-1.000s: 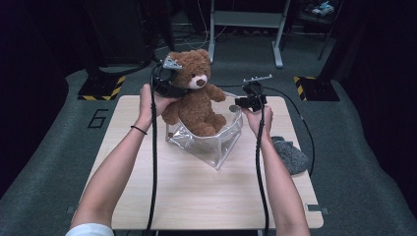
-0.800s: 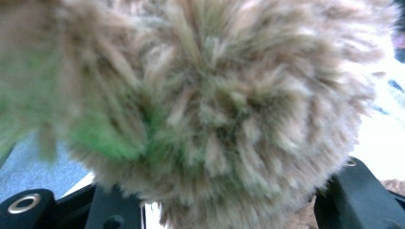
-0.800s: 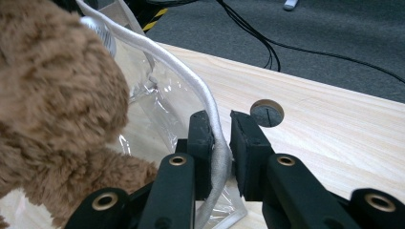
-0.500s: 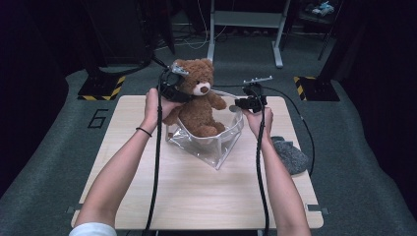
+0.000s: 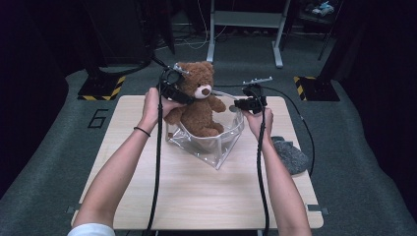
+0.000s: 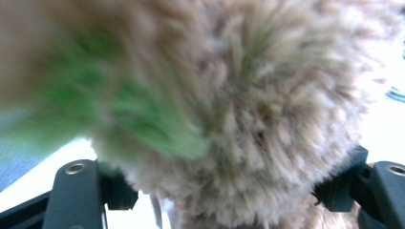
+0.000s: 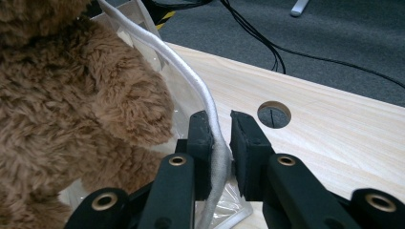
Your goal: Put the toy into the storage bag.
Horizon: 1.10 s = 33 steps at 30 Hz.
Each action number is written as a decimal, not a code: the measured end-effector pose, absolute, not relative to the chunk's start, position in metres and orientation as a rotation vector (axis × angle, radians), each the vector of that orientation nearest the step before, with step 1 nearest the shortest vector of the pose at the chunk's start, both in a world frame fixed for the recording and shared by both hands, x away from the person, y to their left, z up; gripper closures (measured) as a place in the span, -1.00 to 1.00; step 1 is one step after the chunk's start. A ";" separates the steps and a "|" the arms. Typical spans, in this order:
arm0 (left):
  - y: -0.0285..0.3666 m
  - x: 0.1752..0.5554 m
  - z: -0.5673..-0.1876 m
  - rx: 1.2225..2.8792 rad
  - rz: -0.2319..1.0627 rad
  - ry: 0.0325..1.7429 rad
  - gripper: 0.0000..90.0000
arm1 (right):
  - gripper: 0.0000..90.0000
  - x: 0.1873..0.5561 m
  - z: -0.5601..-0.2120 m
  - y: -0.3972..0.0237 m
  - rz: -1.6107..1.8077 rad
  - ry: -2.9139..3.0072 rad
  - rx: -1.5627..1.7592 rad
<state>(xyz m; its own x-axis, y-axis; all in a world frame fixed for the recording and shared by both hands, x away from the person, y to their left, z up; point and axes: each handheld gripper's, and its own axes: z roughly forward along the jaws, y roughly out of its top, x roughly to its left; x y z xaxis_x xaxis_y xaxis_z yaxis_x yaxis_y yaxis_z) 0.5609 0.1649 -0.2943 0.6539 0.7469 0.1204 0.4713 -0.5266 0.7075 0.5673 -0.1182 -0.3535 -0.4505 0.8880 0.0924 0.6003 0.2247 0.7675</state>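
Teddy bear (image 5: 198, 105) sits in bag (image 5: 212, 145), between left gripper's (image 5: 178, 93) jaws.

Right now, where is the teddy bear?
In the high view the teddy bear sits in the clear plastic bag at the table's far middle, between the left gripper and right gripper.

The wooden table (image 5: 196, 191) bears a clear bag (image 5: 209, 145) and, seemingly, grey cloth (image 5: 291, 155).

We are finding the teddy bear (image 5: 199, 105) sitting in the clear bag (image 5: 216, 145), which is standing on the table (image 5: 196, 191) toward its far edge. The cloth (image 5: 291, 155) is lying on the table to the bag's right, apart from it.
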 end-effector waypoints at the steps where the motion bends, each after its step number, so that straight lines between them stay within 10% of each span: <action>1: 0.164 0.560 -0.293 2.219 0.574 0.937 -0.51 | 0.75 0.568 -0.353 -0.118 1.081 2.141 1.364; 25: 0.184 0.533 -0.314 2.261 0.569 0.919 -0.49 | 0.68 0.566 -0.352 -0.115 1.109 2.187 1.363; 33: 0.208 0.519 -0.304 2.137 0.568 0.942 -0.59 | 0.13 0.555 -0.341 -0.125 1.125 2.202 1.344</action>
<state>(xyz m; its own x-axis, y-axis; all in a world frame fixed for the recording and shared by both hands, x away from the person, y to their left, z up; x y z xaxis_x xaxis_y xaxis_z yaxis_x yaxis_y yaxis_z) 0.5189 0.2081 -0.3045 0.6354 0.7655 0.1017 0.4474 -0.4723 0.7595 0.5545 -0.1249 -0.3409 -0.5026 0.8561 0.1203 0.5991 0.2446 0.7624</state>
